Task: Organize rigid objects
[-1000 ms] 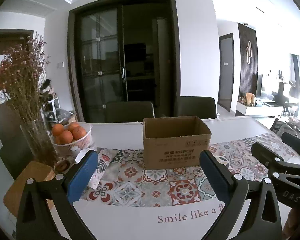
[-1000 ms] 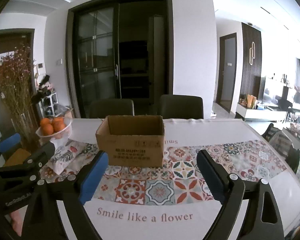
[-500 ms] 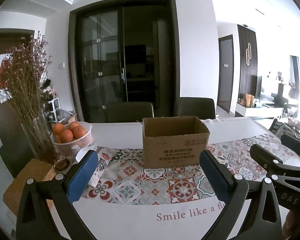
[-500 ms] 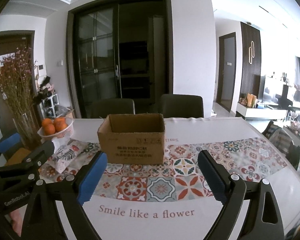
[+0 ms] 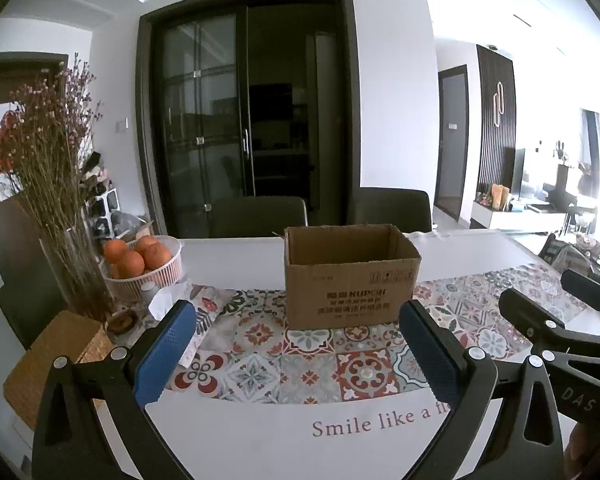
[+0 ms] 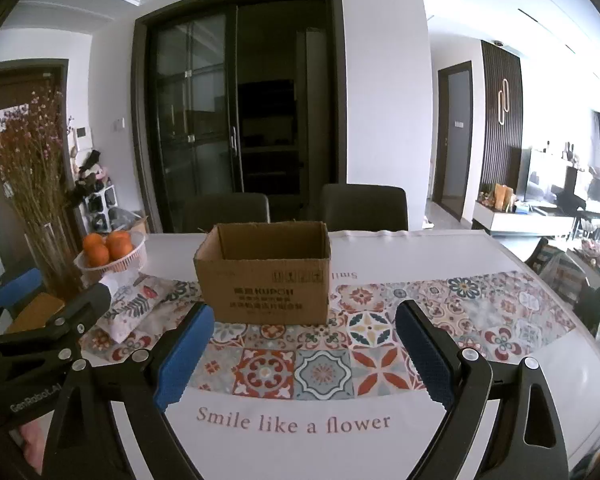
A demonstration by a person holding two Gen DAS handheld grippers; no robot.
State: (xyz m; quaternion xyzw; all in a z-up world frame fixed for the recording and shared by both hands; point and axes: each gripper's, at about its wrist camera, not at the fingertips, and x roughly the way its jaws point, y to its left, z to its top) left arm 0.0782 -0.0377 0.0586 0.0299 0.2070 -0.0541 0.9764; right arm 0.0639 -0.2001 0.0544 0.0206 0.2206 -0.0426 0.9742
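Now, left gripper [image 5: 296, 340]: jaws spread wide, blue pads bare, nothing between them, hovering over the near end of the table.
Right gripper [image 6: 304, 344]: same story, jaws held wide apart and empty, pointing slightly down toward the box.
Cardboard box [image 6: 266, 274]: sitting upright and open-topped on the tiled runner, dead ahead of both grippers and clear of their fingertips; what's inside cannot be seen from these angles.
Tablecloth [image 6: 296, 428]: white, with a patterned tile strip across the middle and "Smile like a flower" printed along the near edge.
Basket of oranges [image 5: 142, 266]: white basket, off to the left of the box, well apart from it.
Vase of dried flowers [image 5: 66, 240]: glass, just left of the basket.
Floral pouch [image 6: 134, 308]: lying flat on the runner, beside the box's left side.
Woven box [image 5: 56, 364]: at the table's left corner, near the vase.
Chairs [image 6: 362, 208]: two dark ones tucked in behind the table's far edge.
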